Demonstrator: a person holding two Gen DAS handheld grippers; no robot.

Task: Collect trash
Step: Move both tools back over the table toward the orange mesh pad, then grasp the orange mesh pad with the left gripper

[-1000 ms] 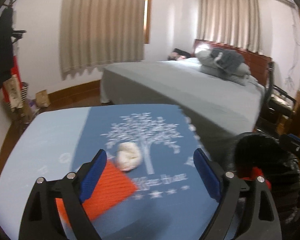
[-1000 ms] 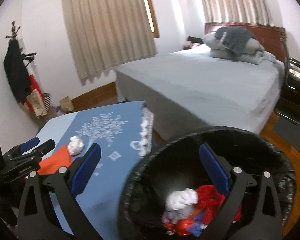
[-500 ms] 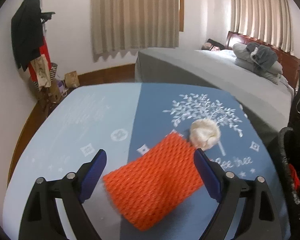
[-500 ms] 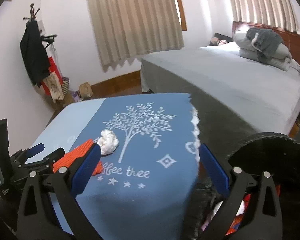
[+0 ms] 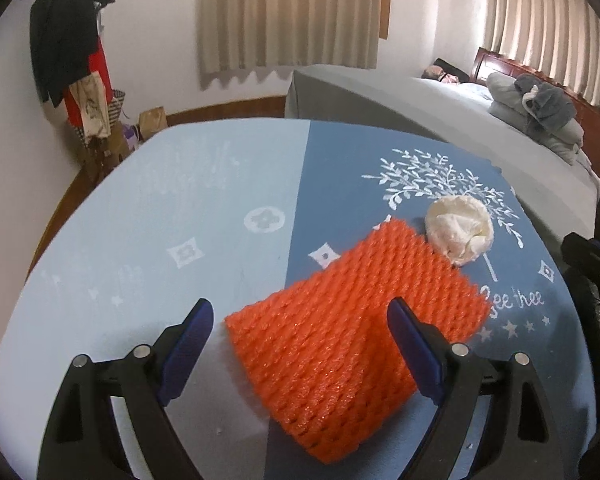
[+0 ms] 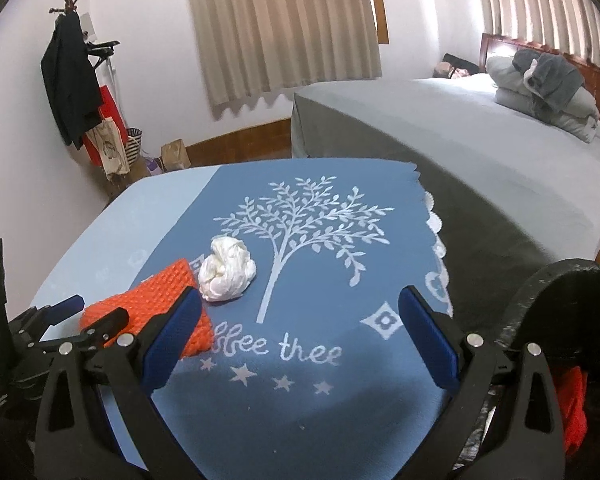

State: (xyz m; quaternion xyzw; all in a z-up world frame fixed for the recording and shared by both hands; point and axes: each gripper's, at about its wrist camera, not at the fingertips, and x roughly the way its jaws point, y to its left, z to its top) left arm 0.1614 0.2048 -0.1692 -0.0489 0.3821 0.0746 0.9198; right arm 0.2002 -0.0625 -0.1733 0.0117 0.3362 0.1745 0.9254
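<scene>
An orange foam net sleeve lies on the blue tablecloth, with a crumpled white tissue ball touching its far right corner. My left gripper is open, low over the cloth, its jaws on either side of the sleeve's near end. In the right wrist view the sleeve and the tissue lie left of centre. My right gripper is open and empty above the cloth's near right part. The left gripper shows at the left there.
A black-lined trash bin with red trash inside stands off the table's right edge. A grey bed lies beyond the table. A coat rack with bags stands at the far left wall.
Both views have swung left, from the bin towards the table. My left gripper has moved in on the orange sleeve, which now lies between its jaws. My right gripper has left the bin.
</scene>
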